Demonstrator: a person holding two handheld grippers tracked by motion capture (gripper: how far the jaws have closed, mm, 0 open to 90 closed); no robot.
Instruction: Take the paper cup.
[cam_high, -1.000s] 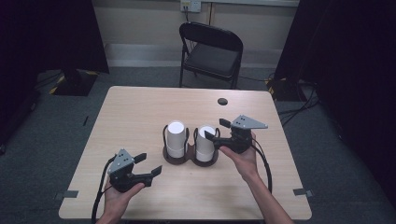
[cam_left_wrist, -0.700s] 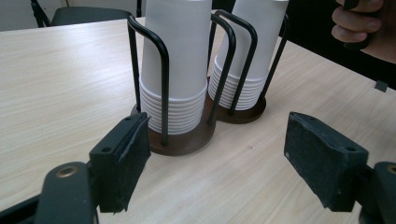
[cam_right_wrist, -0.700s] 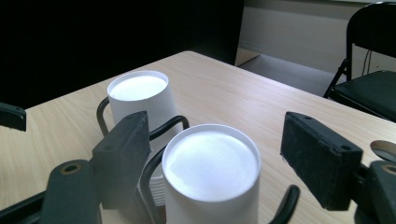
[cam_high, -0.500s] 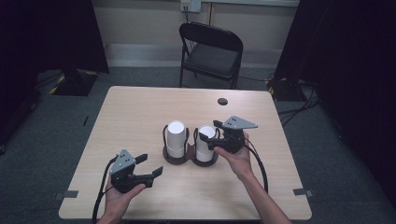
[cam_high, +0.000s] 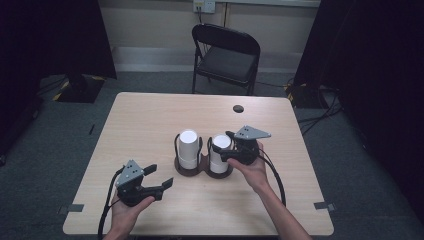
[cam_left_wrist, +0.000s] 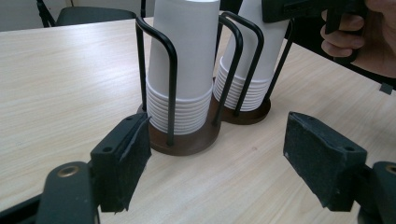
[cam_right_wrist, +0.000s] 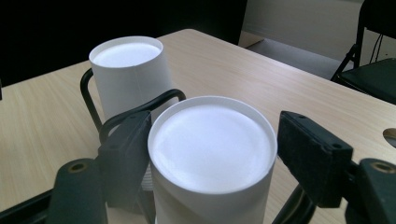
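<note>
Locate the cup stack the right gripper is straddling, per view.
High view: right cup stack, center, right slot of the holder, at the right gripper.
Left gripper view: upper center-right, behind the left stack.
Right gripper view: bottom center, between the jaws.
Shared landmark: the left stack.

The tops of both cup stacks (cam_left_wrist: 187, 60) run off the upper edge in the left gripper view. In the right gripper view the near stack (cam_right_wrist: 212, 154) is cut off below, its holder hidden. The small dark spot (cam_high: 238, 108) near the table's far edge is too small to identify.
</note>
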